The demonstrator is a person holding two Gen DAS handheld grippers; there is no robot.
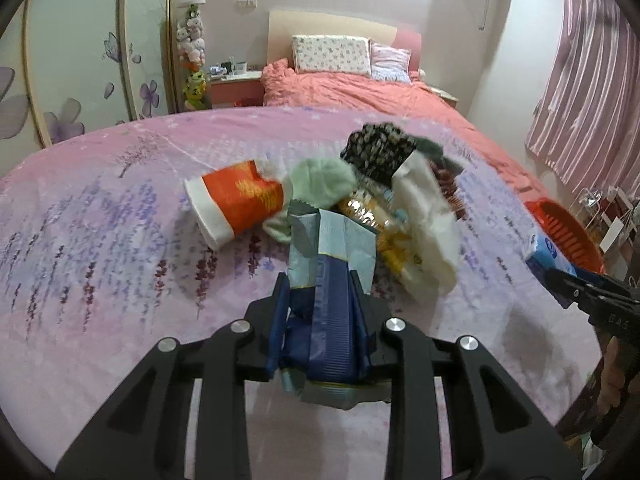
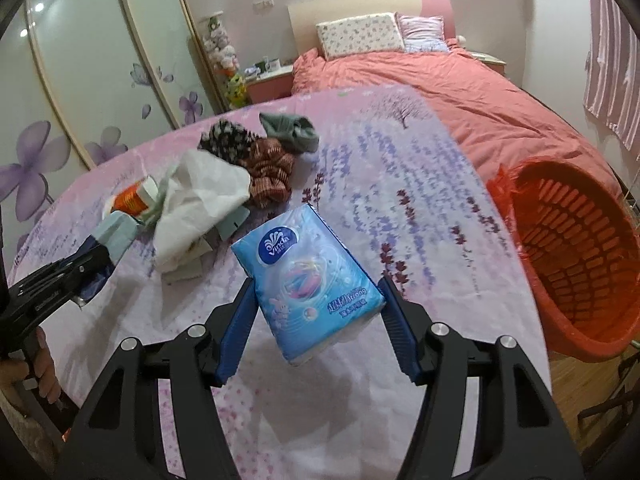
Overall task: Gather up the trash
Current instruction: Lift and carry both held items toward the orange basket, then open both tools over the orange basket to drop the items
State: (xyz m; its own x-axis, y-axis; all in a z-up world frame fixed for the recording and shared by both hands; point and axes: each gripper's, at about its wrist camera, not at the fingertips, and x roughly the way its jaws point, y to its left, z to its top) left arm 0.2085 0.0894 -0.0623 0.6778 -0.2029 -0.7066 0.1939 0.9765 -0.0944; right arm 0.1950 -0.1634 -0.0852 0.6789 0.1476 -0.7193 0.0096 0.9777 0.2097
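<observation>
My left tongs [image 1: 320,292] pinch a wrapper [image 1: 324,280], my right tongs [image 2: 316,312] clamp the tissue pack [image 2: 308,276]; I should keep both level toward the basket [image 2: 576,248] right of them.

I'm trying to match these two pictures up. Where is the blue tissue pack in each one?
Left wrist view: tissue pack at the far right edge, held by the right gripper.
Right wrist view: centre, between the fingers.
Shared landmark: the orange basket, beside the pack in both.
</observation>
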